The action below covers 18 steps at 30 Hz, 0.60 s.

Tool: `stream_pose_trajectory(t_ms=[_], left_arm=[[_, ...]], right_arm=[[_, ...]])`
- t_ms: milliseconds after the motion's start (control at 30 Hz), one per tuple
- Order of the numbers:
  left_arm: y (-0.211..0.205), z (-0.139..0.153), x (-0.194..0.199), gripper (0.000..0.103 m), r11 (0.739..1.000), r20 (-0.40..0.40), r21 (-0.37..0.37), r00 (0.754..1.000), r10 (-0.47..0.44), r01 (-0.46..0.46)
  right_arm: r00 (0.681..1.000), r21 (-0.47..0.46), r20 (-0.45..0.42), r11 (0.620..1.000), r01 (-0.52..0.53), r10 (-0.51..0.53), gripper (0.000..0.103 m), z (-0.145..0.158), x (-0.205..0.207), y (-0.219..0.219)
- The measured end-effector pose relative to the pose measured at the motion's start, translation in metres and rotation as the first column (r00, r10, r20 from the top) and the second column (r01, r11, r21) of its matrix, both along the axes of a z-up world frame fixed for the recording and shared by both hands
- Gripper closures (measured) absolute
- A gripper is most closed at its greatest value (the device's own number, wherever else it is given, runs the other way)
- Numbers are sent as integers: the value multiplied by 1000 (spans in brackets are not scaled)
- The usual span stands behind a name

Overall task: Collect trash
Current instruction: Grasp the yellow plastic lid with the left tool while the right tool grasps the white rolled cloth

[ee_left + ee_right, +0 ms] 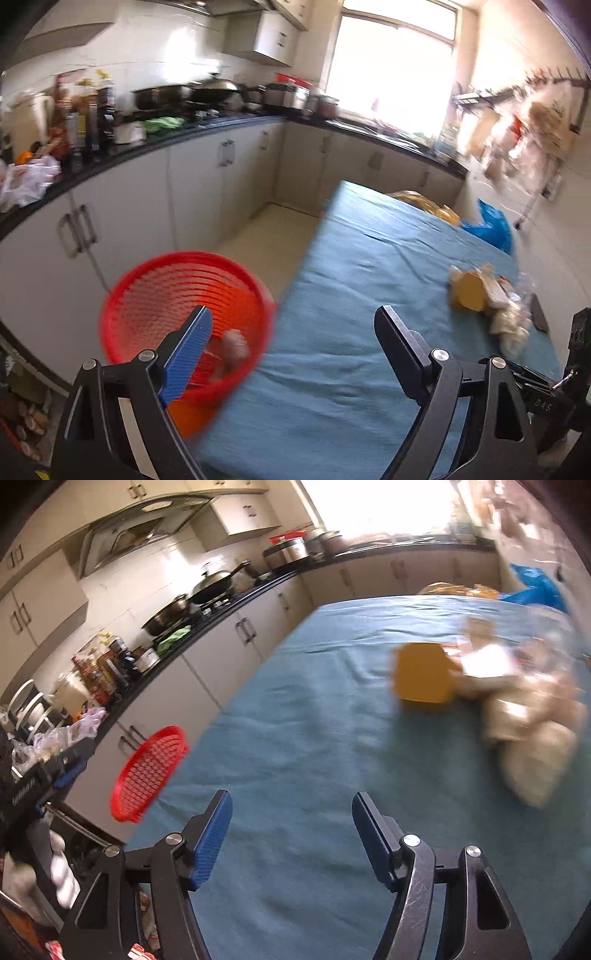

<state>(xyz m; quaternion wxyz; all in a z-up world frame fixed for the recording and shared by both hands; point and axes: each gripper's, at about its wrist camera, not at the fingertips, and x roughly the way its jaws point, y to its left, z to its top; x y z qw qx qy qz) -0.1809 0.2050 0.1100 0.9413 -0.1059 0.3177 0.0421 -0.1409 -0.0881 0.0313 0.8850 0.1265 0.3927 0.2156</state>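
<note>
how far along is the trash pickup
Done: one pinkish scrap lies in the red basket. In hand: nothing; the left claw and right claw are both open and empty. Left: the pile of wrappers with its yellow piece on the blue tablecloth.

My pads are bright blue with a fine ribbed pattern, on plain black arms. The basket at lower left of the left view is loud red-orange with a mesh of little slots, and something pinkish sits in it. The table cloth is a flat teal blue. At right there's a mustard-yellow box against a blurry cream and white pile, and a vivid blue bag at upper right. Cabinets are pale grey, the counter black.
</note>
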Motion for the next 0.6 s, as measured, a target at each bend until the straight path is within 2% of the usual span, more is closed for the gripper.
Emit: stream_pose_trajectory(t_ms=[200,300,433,600], left_arm=[[-68,-9,32,15,988,-42,-46,988,-149,147],[-104,-13,52,15,975,-49,-41,974,-222,220],[-142,-16,78,15,957,-74,-40,954,-290,288],[-177,-21,116,15,941,-114,-71,935,-337,331]], right_arm=[[986,11,-29,986,167,-166,31,-7,-13,-100],[973,13,-37,974,228,-227,29,-9,-14,-131],[959,30,-57,960,278,-276,22,-14,-11,-155],[951,59,-82,952,302,-297,20,-20,7,-164]])
